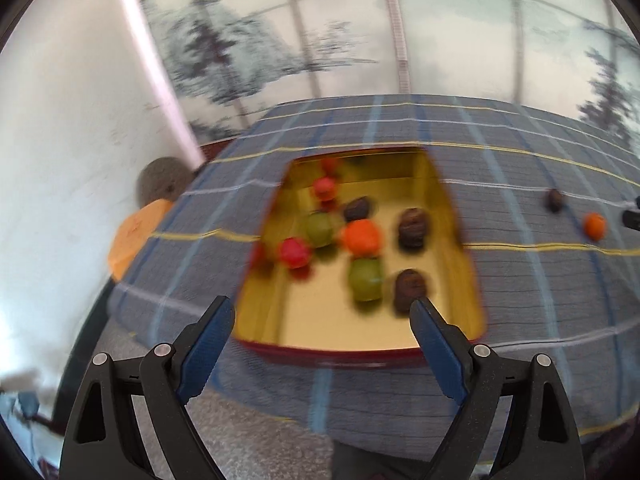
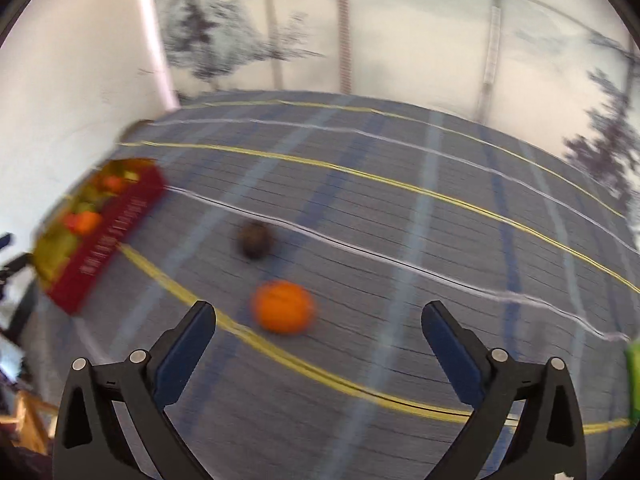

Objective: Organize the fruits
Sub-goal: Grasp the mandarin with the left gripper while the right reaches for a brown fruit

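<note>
Reaching: right gripper [image 2: 319,322], fingers wide, empty, nears round orange fruit [image 2: 283,306] right of red gold-lined tin [image 2: 108,236].
Left gripper [image 1: 322,318]: wide, empty, over tin.
Next: straddle, close.

The left camera looks down over the box [image 1: 360,248] from its near edge, close. The right camera faces the checked surface [image 2: 400,220], box at nine o'clock. Both catch the orange [image 2: 284,307] at the surface.
</note>
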Demonstrator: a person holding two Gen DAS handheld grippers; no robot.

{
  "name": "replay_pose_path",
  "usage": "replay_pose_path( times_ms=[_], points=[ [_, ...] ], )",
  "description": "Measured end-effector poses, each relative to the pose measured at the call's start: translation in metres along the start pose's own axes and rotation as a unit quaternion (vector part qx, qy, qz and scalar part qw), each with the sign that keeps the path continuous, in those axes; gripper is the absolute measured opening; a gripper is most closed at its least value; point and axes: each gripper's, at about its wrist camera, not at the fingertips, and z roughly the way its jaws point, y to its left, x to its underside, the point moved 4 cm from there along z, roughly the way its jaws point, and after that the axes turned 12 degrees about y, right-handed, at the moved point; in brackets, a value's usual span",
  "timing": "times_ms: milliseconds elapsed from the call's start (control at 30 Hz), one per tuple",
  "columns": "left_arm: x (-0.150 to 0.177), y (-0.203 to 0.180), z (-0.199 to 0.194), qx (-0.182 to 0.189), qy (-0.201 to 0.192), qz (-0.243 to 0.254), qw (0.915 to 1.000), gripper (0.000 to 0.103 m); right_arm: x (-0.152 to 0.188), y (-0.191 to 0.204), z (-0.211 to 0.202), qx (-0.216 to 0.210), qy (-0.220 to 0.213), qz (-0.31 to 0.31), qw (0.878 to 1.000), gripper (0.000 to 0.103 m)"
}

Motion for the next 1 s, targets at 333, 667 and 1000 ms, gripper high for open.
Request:
replay_pose_path(
  times_ms=[333,667,1000],
  points=[
    [-0.044,-0.133,-0.016,0.175,0.002,0.106,0.9789,0.089,0.028,-0.097,0.039,0.079,0.090,0.073,0.990,0.102],
    [-0.081,-0.265,0.010,0.225,0.010,0.185,0.9566,0.085,0.038,-0.106,0.038,0.054,0.050,0.089,0.993,0.103],
    [-0.082,-0.318,0.062,0.222,0.048,0.222,0.9481,0.052,0.039,-0.105,0.038,0.054,0.046,0.088,0.994,0.103]
  ],
)
